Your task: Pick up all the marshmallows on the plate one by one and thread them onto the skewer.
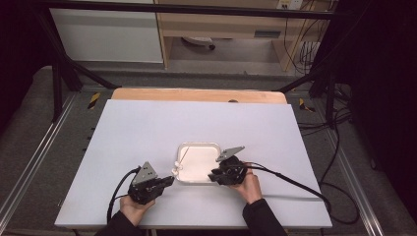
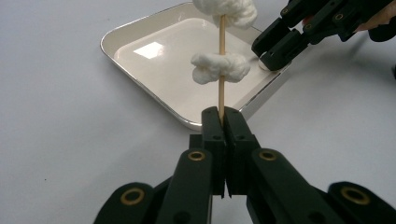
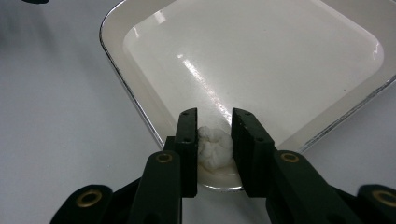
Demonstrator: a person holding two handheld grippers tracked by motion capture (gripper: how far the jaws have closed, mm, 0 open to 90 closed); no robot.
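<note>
A thin wooden skewer (image 2: 221,88) carries two white fluffy lumps, one (image 2: 219,67) midway up and one (image 2: 226,9) near its top. My left gripper (image 2: 225,114) is shut on the skewer's lower end, at the near left corner of a white tray (image 1: 199,144). In the high view the skewer (image 1: 183,157) slants over the tray's left side. My right gripper (image 3: 215,119) reaches into the tray's (image 3: 280,60) near right corner. Its two jaws press on either side of a third white lump (image 3: 215,147) lying on the tray floor.
The tray sits near the front middle of a pale table (image 1: 147,128). A wooden strip (image 1: 196,95) runs along the table's far edge. Black cables (image 1: 290,179) trail from both grippers across the table. Metal frame bars (image 1: 64,73) stand beyond the table's corners.
</note>
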